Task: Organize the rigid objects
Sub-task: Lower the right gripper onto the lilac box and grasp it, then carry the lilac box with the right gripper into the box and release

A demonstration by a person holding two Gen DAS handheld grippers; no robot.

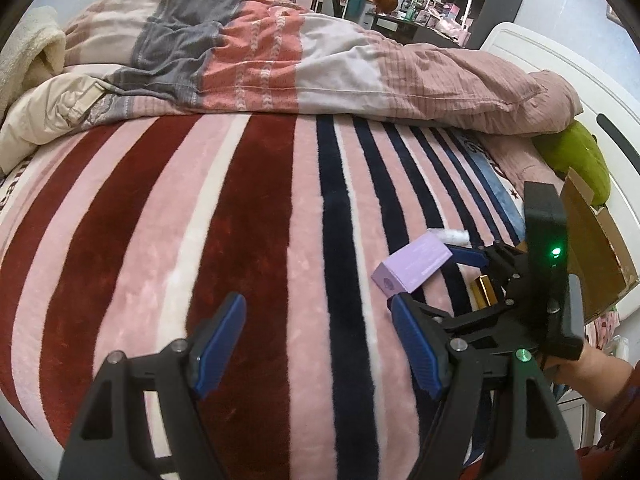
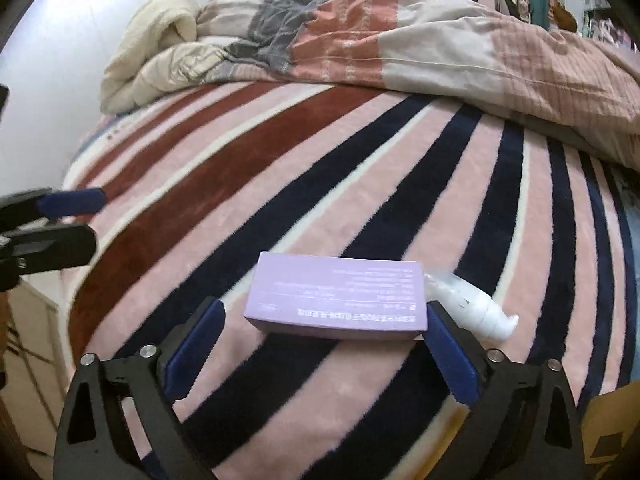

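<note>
On the striped bed [image 2: 360, 184], the lilac box [image 2: 340, 300] lies near the right gripper [image 2: 324, 320], whose wide jaws flank it without clamping. A white pump bottle [image 2: 476, 304] lies just beside the box, to its right. The left gripper [image 1: 316, 320] hovers wide, holding nothing.

The left claw [image 1: 316, 344] is hanging with its blue-padded fingers [image 1: 218, 344] spread wide apart and gripping nothing. The right claw [image 2: 326, 346] is also gaping, its two blue pads [image 2: 196, 350] standing well apart. In the left wrist view the right claw [image 1: 430, 280] is reaching in from the right side, a green light glowing on its black body, and the person's right hand [image 1: 582, 364] is wrapping around its grip at the lower right edge.
</note>
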